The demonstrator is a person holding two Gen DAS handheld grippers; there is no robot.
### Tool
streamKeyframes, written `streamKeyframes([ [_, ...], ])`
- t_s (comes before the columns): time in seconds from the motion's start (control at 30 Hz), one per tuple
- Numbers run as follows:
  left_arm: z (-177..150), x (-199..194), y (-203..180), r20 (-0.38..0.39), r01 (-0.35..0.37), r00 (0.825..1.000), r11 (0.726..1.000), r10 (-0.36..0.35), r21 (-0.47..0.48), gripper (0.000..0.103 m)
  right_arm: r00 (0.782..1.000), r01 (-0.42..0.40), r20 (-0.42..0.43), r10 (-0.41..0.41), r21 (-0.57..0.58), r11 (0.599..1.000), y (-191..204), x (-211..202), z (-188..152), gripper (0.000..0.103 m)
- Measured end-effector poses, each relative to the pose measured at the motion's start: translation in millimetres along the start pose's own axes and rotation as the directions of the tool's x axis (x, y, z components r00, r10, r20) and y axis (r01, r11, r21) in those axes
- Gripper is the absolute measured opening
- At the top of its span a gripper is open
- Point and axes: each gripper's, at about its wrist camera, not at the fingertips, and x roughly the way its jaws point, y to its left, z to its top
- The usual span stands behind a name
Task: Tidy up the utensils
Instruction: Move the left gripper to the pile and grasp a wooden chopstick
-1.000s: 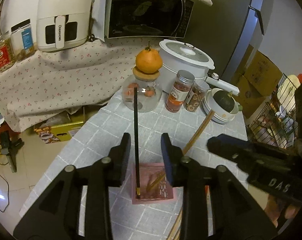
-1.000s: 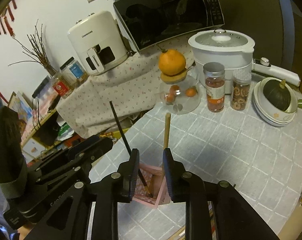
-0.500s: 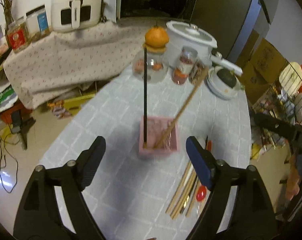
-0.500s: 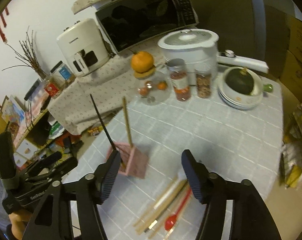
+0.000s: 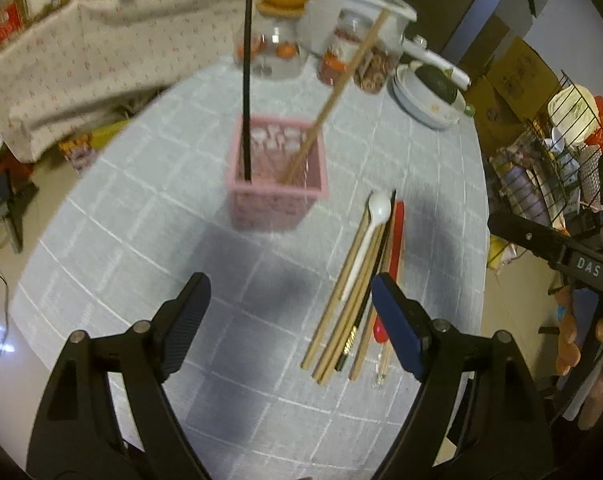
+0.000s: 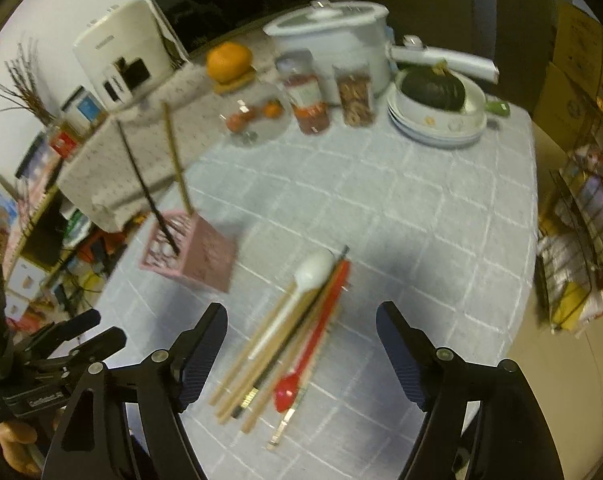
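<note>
A pink basket (image 5: 277, 184) stands on the table and holds an upright black chopstick (image 5: 246, 80) and a leaning wooden chopstick (image 5: 337, 88); it also shows in the right wrist view (image 6: 197, 256). A pile of utensils (image 5: 365, 280) lies right of it: wooden chopsticks, a white spoon (image 5: 371, 232), a red spoon (image 6: 313, 332). My left gripper (image 5: 289, 320) is open and empty, above the table in front of the basket. My right gripper (image 6: 301, 348) is open and empty, over the pile (image 6: 285, 340).
At the table's back stand a glass jar with an orange on top (image 5: 279, 20), two spice jars (image 6: 309, 100), a white cooker (image 6: 333, 40) and stacked bowls holding a dark squash (image 6: 433, 100). A wire rack (image 5: 561, 160) stands to the right. The table edge drops off at left.
Both grippers opened, letting go of the black and the wooden chopstick in the basket. Both then pulled up and back, the right one coming over the utensil pile.
</note>
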Motion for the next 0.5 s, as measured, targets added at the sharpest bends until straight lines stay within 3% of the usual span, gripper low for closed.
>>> streamKeyframes([
  [0.23,-14,35,-1,-0.096,0.068,0.993,0.996,-0.073,-0.049,0.081,0.993,0.023,-0.120,-0.018,0.043,0.999,-18,23,-13,0.078],
  [0.33,-19,49,-10,-0.127,0.070,0.989,0.997,-0.072,-0.023,0.062,0.988,0.053,-0.146,-0.051,0.013,0.999,-20,29,-17,0.078],
  [0.4,-20,57,-14,-0.143,0.084,0.986,0.996,-0.085,-0.013,0.043,0.985,0.064,-0.161,-0.063,0.000,0.998,-23,34,-19,0.078],
  [0.5,-18,69,-24,-0.138,0.121,0.983,0.993,-0.120,-0.006,0.027,0.982,0.067,-0.178,-0.065,0.003,0.998,-29,40,-21,0.078],
])
